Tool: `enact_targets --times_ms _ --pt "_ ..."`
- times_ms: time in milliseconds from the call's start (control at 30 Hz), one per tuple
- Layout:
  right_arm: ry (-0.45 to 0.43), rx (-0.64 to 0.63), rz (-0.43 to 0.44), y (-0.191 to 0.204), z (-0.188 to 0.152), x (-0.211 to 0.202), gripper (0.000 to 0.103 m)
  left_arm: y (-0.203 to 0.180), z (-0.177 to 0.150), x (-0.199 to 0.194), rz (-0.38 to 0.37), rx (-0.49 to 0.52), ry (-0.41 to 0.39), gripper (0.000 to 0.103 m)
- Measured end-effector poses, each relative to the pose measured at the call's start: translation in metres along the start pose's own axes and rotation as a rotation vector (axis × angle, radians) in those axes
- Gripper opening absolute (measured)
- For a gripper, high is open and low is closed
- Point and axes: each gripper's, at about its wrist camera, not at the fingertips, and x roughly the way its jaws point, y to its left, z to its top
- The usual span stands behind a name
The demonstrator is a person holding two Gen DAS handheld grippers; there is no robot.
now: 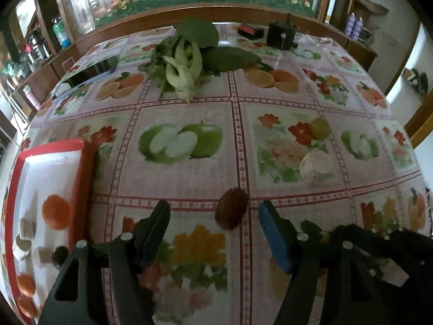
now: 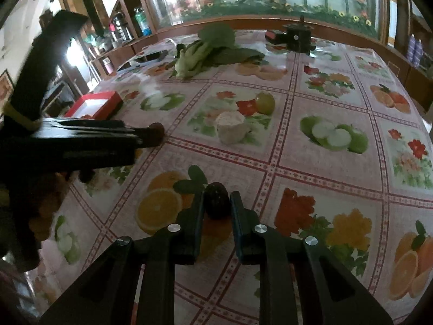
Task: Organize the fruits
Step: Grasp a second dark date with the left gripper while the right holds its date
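A brown date-like fruit (image 1: 232,208) lies on the fruit-print tablecloth between the tips of my open left gripper (image 1: 213,211). It also shows in the right wrist view (image 2: 156,130) at the tip of the left gripper. My right gripper (image 2: 216,203) is shut on a dark fruit (image 2: 216,201), just above the cloth. A red-rimmed white tray (image 1: 81,178) sits at the left and holds several orange and dark pieces. The tray also shows in the right wrist view (image 2: 108,98).
Leafy greens (image 1: 186,59) and a dark green vegetable (image 1: 230,58) lie at the far middle of the table. A black device (image 1: 281,36) and a red-black object (image 1: 250,31) stand near the far edge. Wooden cabinets line the back and left.
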Motion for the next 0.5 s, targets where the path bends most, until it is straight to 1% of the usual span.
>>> enact_targets --times_ms 33,100,167,233,333,400,433,500 --pt "-0.001 0.011 0.012 -0.002 0.001 0.001 0.02 -0.001 0.0 0.004 -0.001 0.008 0.008 0.071" --pt "-0.002 0.031 0.029 -0.005 0.002 0.001 0.02 0.0 -0.001 0.005 -0.015 -0.006 -0.013 0.068" --pt "-0.004 0.051 0.048 -0.009 0.002 0.002 0.022 0.0 -0.001 0.003 -0.02 -0.007 -0.028 0.061" --pt "-0.004 0.044 0.037 -0.007 0.003 0.002 0.022 -0.001 -0.002 0.002 -0.027 0.003 -0.045 0.043" --pt "0.002 -0.016 -0.015 0.004 0.004 0.004 0.022 0.0 -0.004 0.0 -0.042 0.011 -0.065 0.025" --pt "0.0 -0.072 -0.061 0.011 0.003 0.006 0.022 0.002 -0.005 -0.001 -0.057 0.008 -0.075 0.025" --pt "0.001 -0.124 -0.103 0.019 0.002 0.007 0.021 0.004 -0.006 -0.001 -0.069 0.001 -0.075 0.025" --pt "-0.001 -0.176 -0.146 0.025 -0.001 0.009 0.02 0.009 -0.008 -0.004 -0.112 -0.026 -0.065 0.025"
